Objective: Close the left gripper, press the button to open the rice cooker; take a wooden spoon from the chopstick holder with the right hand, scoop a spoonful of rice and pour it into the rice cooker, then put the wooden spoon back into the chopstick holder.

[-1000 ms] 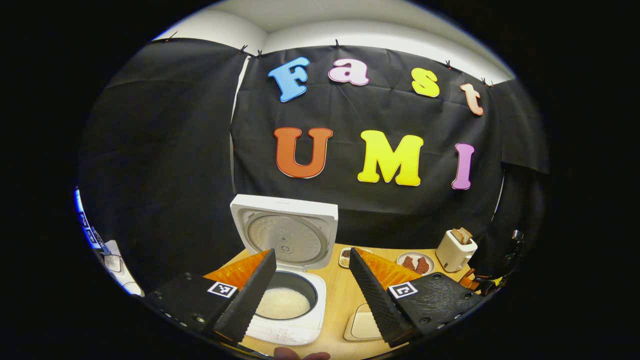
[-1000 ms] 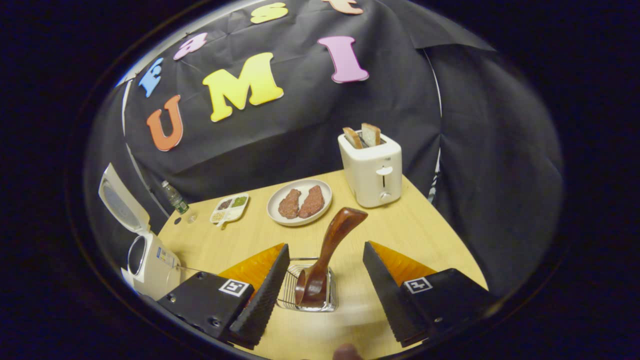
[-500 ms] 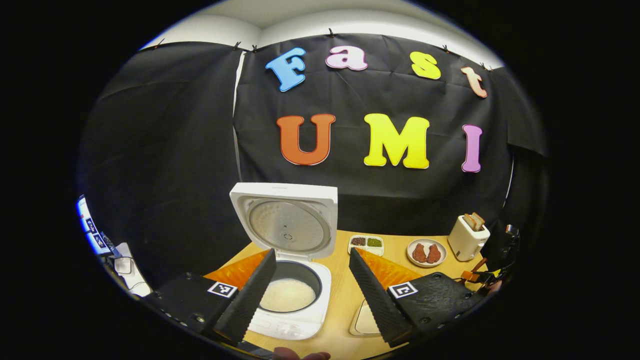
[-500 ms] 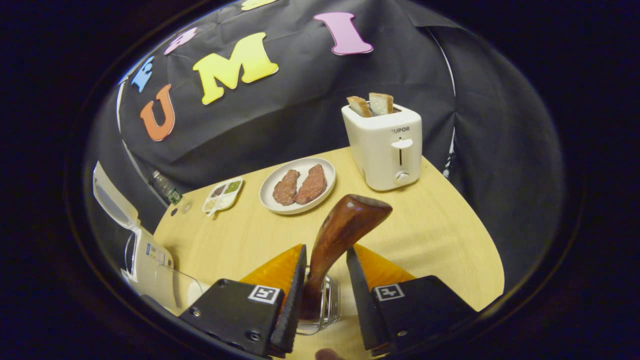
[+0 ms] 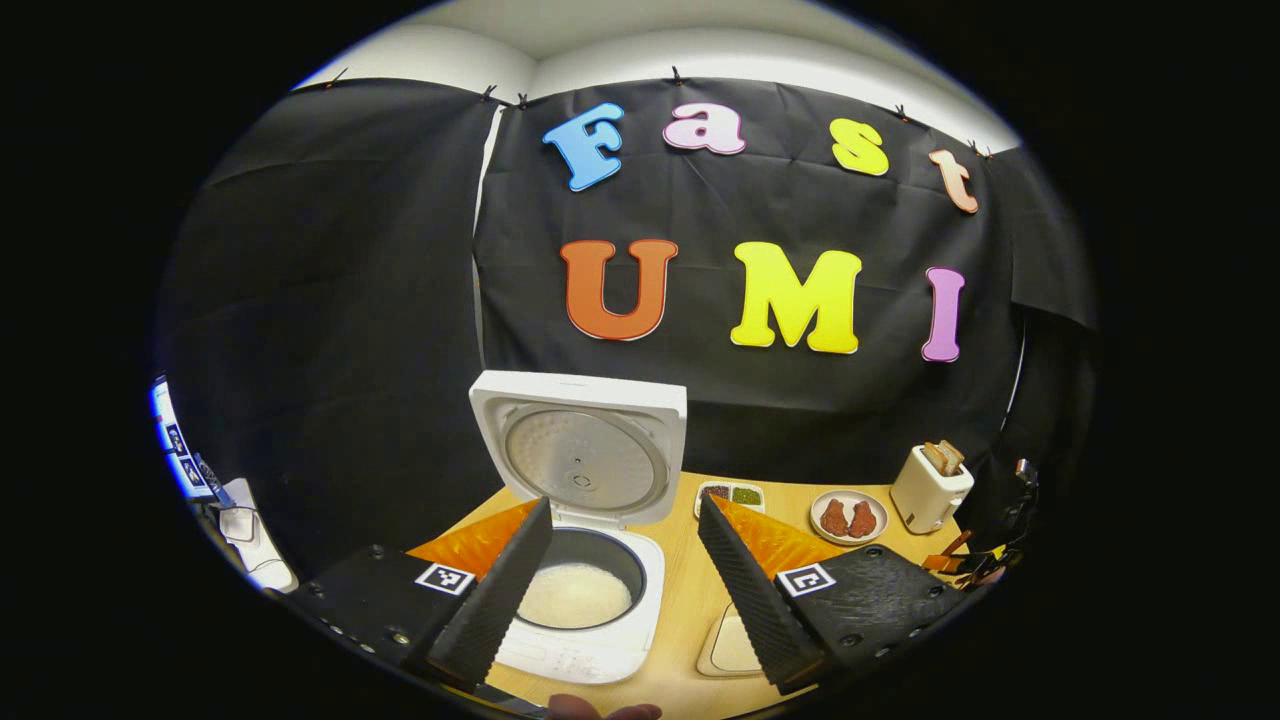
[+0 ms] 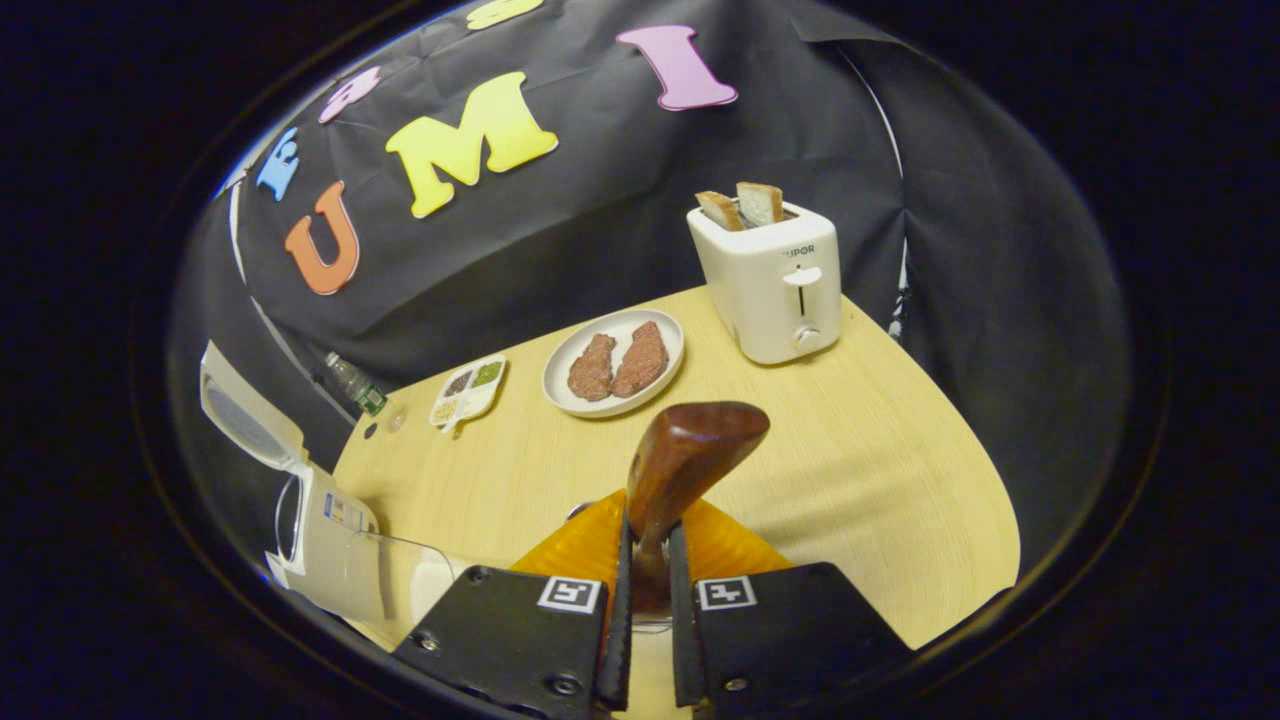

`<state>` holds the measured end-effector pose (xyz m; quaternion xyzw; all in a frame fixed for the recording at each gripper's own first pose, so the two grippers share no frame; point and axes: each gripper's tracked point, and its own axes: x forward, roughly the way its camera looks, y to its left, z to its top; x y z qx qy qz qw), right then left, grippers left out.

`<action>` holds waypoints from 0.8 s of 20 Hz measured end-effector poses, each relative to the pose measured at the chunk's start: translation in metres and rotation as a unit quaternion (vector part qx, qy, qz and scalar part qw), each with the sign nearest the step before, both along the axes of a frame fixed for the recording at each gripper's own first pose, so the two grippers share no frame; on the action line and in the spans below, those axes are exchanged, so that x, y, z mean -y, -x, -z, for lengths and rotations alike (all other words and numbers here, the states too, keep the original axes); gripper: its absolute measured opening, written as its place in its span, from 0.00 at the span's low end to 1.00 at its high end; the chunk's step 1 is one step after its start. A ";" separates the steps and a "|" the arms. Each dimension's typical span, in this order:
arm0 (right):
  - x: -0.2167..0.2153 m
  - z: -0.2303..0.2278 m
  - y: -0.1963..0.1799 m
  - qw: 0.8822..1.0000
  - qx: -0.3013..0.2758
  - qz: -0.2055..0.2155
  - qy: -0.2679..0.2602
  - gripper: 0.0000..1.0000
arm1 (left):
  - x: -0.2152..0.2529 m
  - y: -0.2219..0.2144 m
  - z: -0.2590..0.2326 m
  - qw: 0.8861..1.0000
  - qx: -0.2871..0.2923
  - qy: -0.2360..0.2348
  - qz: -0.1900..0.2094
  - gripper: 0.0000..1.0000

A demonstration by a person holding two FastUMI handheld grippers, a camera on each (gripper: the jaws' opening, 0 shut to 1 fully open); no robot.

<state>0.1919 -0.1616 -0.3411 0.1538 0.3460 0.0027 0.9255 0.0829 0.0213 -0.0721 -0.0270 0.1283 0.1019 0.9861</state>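
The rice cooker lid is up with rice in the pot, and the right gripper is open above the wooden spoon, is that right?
Not quite. The rice cooker lid is up with rice in the pot, but the right gripper is shut on the wooden spoon handle, as the right gripper view shows.

White rice cooker stands open on the table, lid upright, pale rice in its dark pot; dark brown wooden spoon rises handle-up, clamped between two fingers.

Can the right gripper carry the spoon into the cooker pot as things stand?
Probably yes: the right gripper is clamped on the wooden spoon, and the rice cooker stands with its lid up.
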 end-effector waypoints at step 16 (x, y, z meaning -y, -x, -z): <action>-0.059 -0.128 0.049 0.991 0.093 0.003 0.096 0.14 | -0.067 0.047 -0.015 0.998 0.064 -0.006 0.019 0.95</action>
